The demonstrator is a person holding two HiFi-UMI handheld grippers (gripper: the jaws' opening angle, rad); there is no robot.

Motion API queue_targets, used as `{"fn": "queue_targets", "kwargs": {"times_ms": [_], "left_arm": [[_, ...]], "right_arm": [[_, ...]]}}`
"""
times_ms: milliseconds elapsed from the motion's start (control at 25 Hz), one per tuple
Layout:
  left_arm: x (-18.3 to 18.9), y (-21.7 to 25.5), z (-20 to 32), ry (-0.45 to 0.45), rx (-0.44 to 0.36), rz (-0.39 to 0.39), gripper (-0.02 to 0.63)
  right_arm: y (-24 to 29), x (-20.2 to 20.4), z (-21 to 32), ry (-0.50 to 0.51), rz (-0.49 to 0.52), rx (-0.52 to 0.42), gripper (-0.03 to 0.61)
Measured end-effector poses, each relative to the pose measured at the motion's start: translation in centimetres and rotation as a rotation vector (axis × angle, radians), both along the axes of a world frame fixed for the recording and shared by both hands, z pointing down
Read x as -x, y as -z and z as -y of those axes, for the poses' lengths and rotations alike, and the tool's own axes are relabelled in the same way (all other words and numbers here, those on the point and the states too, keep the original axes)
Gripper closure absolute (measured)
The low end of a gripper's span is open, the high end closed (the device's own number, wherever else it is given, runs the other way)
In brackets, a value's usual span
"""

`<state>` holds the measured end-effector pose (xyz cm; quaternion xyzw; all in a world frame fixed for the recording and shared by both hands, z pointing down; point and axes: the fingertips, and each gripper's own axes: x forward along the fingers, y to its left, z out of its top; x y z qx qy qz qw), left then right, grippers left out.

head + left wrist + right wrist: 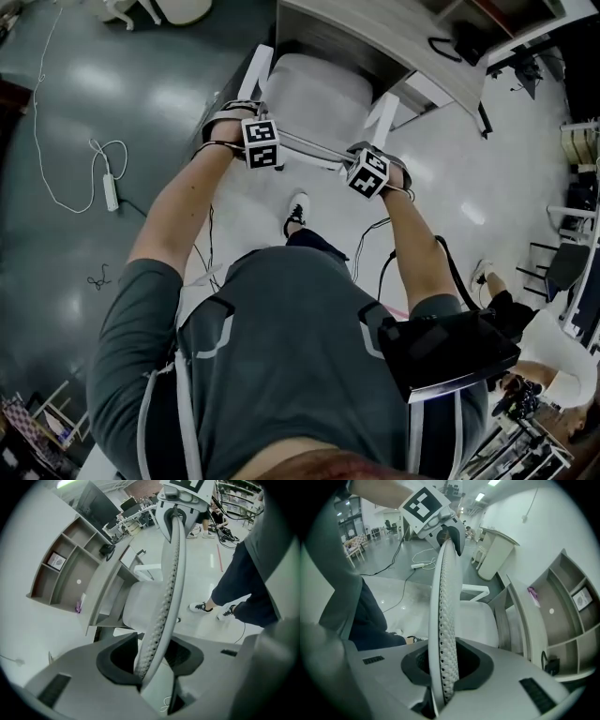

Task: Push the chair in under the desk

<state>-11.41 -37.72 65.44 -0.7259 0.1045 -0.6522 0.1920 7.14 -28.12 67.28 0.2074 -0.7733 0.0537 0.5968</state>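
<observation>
A pale grey office chair stands in front of the desk (375,37), and its seat (309,94) reaches under the desk's front edge. The chair's thin perforated backrest (314,148) runs between my two grippers. My left gripper (251,127) is at the backrest's left end. There the backrest (164,597) passes between the jaws of the left gripper (150,667), with gaps beside it, so that gripper is open. My right gripper (375,159) holds the right end. In the right gripper view, that gripper (443,677) is shut on the backrest (443,611).
White armrests (382,117) flank the seat. A power strip with its cable (111,192) lies on the floor to the left. My shoe (296,214) stands just behind the chair. Open shelves (61,569) sit on the desk. A seated person (553,347) is at the right.
</observation>
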Motion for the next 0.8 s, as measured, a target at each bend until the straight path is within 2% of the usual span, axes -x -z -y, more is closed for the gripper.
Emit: {"fn": "queue_targets", "kwargs": {"times_ms": [360, 800], "left_arm": [[-0.4, -0.6, 5.3, 0.031, 0.018, 0.083, 0.453], [-1.0, -0.6, 10.0, 0.049, 0.03, 0.133, 0.453]], "right_arm": [[-0.2, -0.5, 4.5, -0.015, 0.028, -0.002, 0.512], [0.0, -0.9, 8.9, -0.021, 0.051, -0.009, 0.514]]}}
